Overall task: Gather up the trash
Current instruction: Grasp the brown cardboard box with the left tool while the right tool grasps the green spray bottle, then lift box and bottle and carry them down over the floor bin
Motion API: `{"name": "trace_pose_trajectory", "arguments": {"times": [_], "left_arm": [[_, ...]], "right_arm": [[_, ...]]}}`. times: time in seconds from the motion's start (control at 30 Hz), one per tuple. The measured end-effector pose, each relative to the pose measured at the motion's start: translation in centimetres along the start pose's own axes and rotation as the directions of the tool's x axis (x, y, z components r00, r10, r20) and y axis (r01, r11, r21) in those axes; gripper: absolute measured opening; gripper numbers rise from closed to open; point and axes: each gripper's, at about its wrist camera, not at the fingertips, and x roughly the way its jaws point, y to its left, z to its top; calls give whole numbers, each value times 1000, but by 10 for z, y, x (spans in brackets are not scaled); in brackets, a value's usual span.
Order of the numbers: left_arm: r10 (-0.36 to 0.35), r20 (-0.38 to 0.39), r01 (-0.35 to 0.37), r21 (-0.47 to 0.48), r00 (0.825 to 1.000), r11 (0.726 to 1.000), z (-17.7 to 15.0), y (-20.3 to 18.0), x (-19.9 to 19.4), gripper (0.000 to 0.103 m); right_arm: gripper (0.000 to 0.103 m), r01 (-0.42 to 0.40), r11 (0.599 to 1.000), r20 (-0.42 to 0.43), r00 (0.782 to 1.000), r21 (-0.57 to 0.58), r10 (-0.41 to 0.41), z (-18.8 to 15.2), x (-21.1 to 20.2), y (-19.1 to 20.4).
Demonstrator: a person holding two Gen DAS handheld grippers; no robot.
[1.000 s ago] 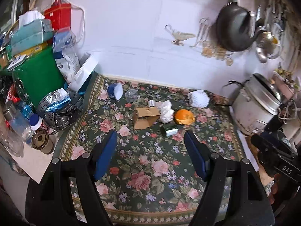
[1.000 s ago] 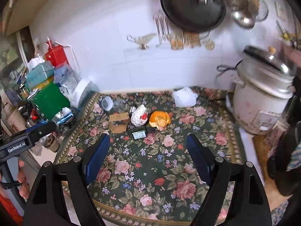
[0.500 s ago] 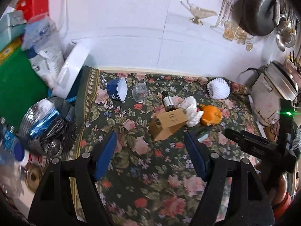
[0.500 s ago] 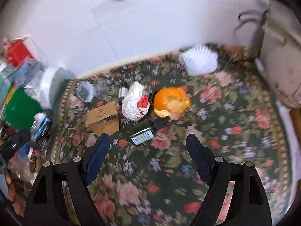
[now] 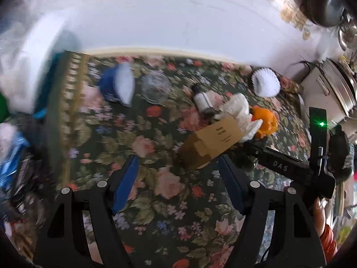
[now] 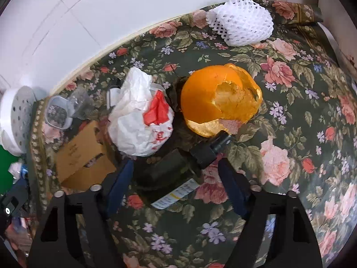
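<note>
Your right gripper (image 6: 176,178) stands wide apart, its blue-padded fingers (image 6: 118,183) flanking a dark bottle with a black cap and a white-and-yellow label (image 6: 171,174), which lies on its side on the dark green floral tablecloth (image 6: 301,102); contact between pads and bottle cannot be told. Just beyond the bottle's cap sits a hollow orange peel, torn open on one side (image 6: 218,102), and beside it to the left a crumpled white plastic bag with red print (image 6: 140,116), the two nearly touching. Left of the bag lies an open brown cardboard box (image 6: 82,156). Behind the bag, partly hidden, you have a small clear plastic container (image 6: 58,111). Near the wall, well apart from the pile, rests a white foam fruit net (image 6: 241,22). Your left gripper (image 5: 178,178) is likewise spread wide and holds nothing, hovering over bare cloth with the same cardboard box (image 5: 212,143) just ahead of its right finger. From that view, a small cylindrical bottle with a silver body (image 5: 203,100) lies beyond the box, with a clear round glass (image 5: 156,87) and a blue-and-white bowl tipped on its side (image 5: 118,84) further left, both blurred. A metal rice cooker (image 5: 334,93) stands at the cloth's right edge.
</note>
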Motion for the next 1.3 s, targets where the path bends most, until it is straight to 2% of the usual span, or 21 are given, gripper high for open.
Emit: {"name": "trace_pose_trajectory", "arguments": {"times": [0.07,0.17,0.47,0.73,0.8,0.9,0.93,1.07,1.3], "left_arm": [[-29,-24,30,26,999,999,3,-7,12,73],[-71,-58,75,57,996,996,9,-17,29,73],[-132,-80,142,138,988,980,31,-39,64,73],[-184,-97,200,192,978,961,23,-57,74,73],[-163,-89,179,207,983,962,19,-61,74,69],[-96,-95,116,237,991,965,13,-67,77,50],[-74,-99,96,241,992,966,12,-67,78,40],[-39,-80,56,230,996,972,6,-64,73,39],[0,-20,4,190,1000,982,-9,-67,41,39]], "right_arm": [[62,23,999,-9,1000,-22,-23,-2,1,-4],[49,47,998,-35,998,-35,-48,-7,2,-16],[48,76,995,-46,996,-66,-79,-25,-16,-41],[46,63,996,-36,997,-66,-66,-33,-28,-52],[46,60,996,-30,998,-69,-62,-34,-29,-51],[44,50,996,-23,998,-74,-52,-35,-33,-50],[43,46,996,-21,999,-78,-48,-35,-34,-50],[42,35,995,-22,999,-89,-37,-39,-39,-48],[41,35,988,-38,998,-153,-42,-61,-55,-47]]}}
